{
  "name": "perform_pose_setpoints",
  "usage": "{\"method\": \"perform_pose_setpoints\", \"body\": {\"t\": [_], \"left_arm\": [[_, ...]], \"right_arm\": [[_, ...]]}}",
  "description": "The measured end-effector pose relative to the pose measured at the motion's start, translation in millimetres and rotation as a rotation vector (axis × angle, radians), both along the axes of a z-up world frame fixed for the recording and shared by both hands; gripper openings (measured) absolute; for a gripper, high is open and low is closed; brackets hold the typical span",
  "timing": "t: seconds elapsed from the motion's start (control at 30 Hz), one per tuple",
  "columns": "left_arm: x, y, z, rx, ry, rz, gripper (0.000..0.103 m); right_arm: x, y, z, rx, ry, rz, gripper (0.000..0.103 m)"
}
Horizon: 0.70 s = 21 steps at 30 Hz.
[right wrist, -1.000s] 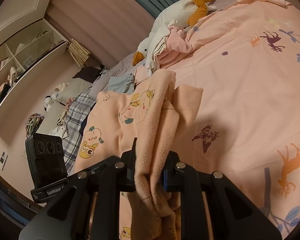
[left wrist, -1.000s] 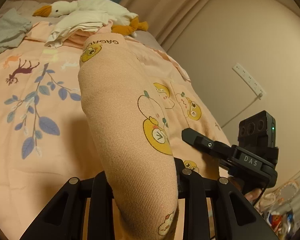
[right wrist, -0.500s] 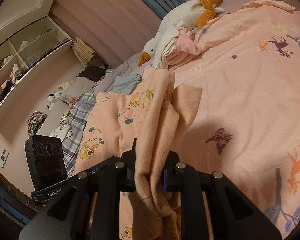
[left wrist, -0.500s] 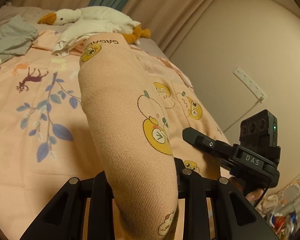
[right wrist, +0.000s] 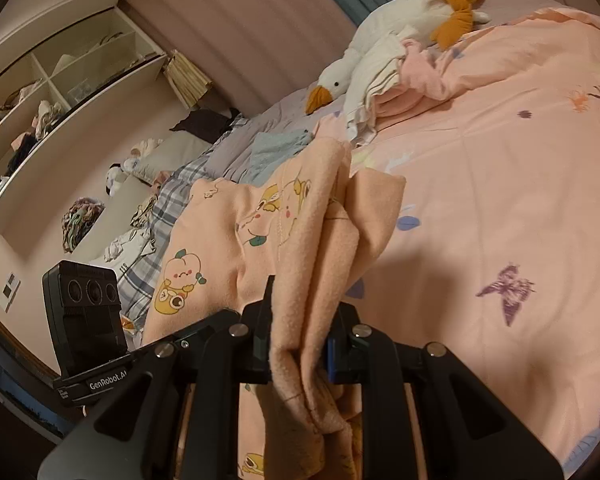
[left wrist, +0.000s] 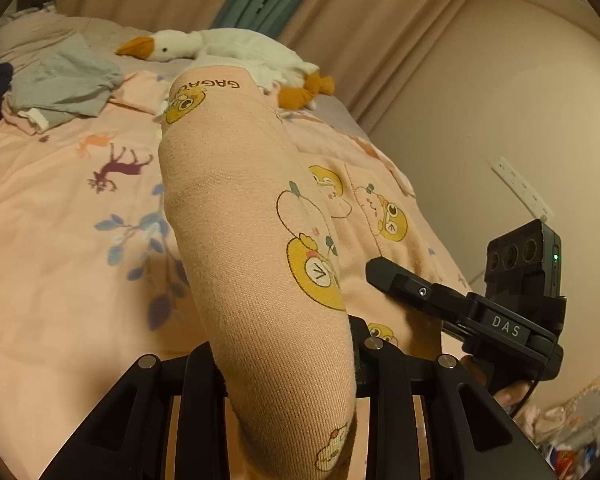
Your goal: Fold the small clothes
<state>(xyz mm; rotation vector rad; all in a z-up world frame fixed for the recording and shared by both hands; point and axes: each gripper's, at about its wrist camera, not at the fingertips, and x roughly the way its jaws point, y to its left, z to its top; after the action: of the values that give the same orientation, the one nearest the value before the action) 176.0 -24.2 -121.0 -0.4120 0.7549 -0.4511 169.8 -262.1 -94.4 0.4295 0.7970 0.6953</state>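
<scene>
A small peach garment (left wrist: 256, 248) printed with yellow cartoon animals hangs between both grippers above the bed. My left gripper (left wrist: 288, 356) is shut on one edge of it; the cloth bulges up over the jaws and hides the fingertips. My right gripper (right wrist: 300, 344) is shut on a bunched edge of the same garment (right wrist: 312, 240). The right gripper also shows in the left wrist view (left wrist: 460, 304), and the left gripper's camera block shows in the right wrist view (right wrist: 84, 308).
The bed has a pink sheet (right wrist: 500, 200) with deer, leaf and butterfly prints. A white plush goose (left wrist: 228, 52) and folded pale clothes (right wrist: 388, 80) lie near the headboard. A grey garment (left wrist: 60, 80) lies at the far left. Shelves (right wrist: 60, 92) stand beside the bed.
Both grippers have moved with the garment still held; the goose and grey garment have shifted right and down in the left wrist view. Grips are unchanged.
</scene>
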Motion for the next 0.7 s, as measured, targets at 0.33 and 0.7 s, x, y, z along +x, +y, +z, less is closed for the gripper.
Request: {"method": "perform_pose_setpoints", "body": {"t": [0.33,0.7], "left_arm": [[0.6,14.5,-3.6,0.057,-0.004,0.046,0.028],[7.4,31.1,-13.5,0.076,0.04,0.089,0.028]], "right_arm": [[14.1,29.2,-7.9,-0.019,-0.002,0.054,0.019],[27.9,55.6,-17.7,-0.061,0.014,0.089,0.019]]}}
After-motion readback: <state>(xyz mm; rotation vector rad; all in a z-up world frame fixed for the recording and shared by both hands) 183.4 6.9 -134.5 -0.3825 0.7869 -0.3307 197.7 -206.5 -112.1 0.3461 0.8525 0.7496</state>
